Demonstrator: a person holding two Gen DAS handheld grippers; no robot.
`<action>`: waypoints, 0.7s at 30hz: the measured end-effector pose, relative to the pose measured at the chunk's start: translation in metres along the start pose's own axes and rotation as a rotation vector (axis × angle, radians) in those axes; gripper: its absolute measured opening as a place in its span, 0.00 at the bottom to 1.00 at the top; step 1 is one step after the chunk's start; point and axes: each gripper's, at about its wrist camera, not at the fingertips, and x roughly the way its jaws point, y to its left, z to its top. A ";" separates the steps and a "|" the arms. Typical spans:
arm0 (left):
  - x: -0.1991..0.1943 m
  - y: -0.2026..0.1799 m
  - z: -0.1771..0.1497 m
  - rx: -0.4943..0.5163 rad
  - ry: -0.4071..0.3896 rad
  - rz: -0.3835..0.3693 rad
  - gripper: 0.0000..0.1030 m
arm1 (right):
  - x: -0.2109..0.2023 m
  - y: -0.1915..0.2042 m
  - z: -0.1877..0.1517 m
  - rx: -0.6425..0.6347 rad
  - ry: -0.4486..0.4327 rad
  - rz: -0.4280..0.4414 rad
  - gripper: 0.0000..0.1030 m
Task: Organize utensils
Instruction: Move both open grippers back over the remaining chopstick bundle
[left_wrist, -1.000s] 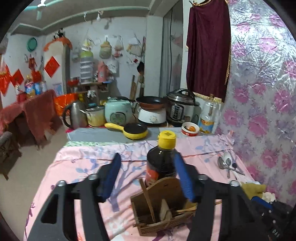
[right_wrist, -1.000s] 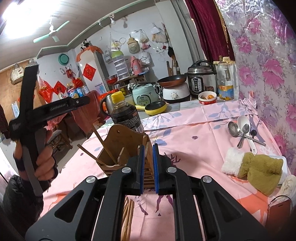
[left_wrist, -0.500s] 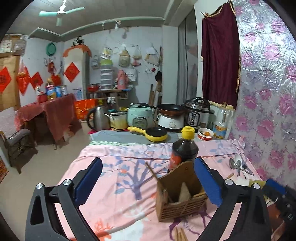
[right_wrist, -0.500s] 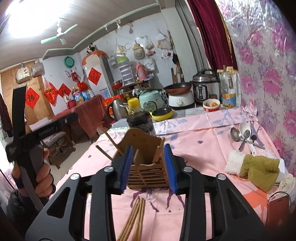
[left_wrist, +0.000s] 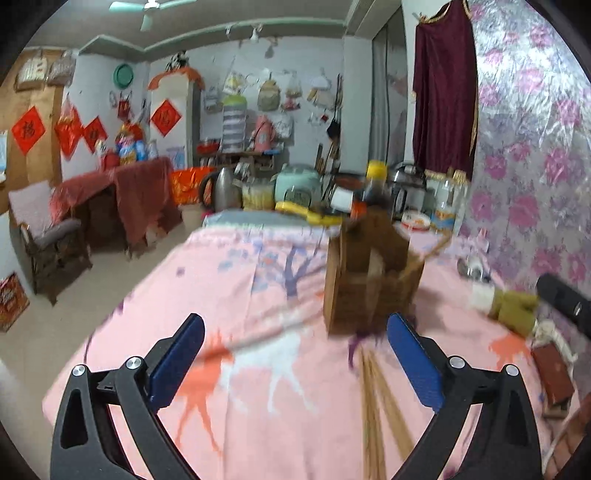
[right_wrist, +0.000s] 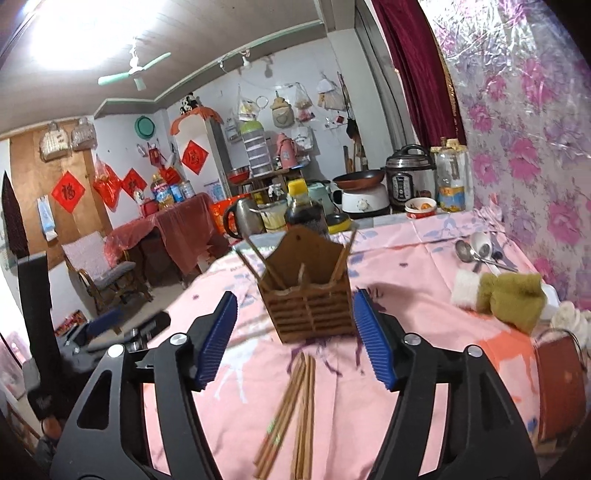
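A wooden utensil holder (right_wrist: 310, 299) stands on the pink tablecloth (right_wrist: 424, 332) with a few chopsticks (right_wrist: 258, 258) leaning in it. A loose bundle of chopsticks (right_wrist: 291, 406) lies on the cloth in front of it, blurred in the left wrist view (left_wrist: 376, 406). My right gripper (right_wrist: 295, 339) hangs short of the holder; its jaws are opening and nothing is between them. My left gripper (left_wrist: 295, 354) is open wide over the cloth, left of and short of the holder (left_wrist: 369, 280), and holds nothing. Metal spoons (right_wrist: 480, 251) lie at the far right by the wall.
A dark sauce bottle (right_wrist: 306, 214) with a yellow cap stands right behind the holder. A green and white mitt (right_wrist: 506, 299) and a brown wallet (right_wrist: 557, 387) lie at the right. Cookers, pans and a kettle line the far end. The table's left edge drops to the floor.
Both grippers have drawn back from the holder, which now looks smaller. The right jaws went from shut to wide apart. The left jaws widened and that gripper sank toward the cloth.
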 end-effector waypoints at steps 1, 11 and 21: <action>0.000 0.002 -0.016 -0.006 0.029 0.002 0.94 | -0.003 0.001 -0.009 -0.015 0.006 -0.013 0.67; 0.038 0.010 -0.134 0.037 0.301 0.014 0.94 | 0.024 -0.017 -0.112 -0.087 0.253 -0.119 0.70; 0.053 0.006 -0.152 0.070 0.333 -0.028 0.94 | 0.042 -0.022 -0.158 -0.177 0.394 -0.118 0.69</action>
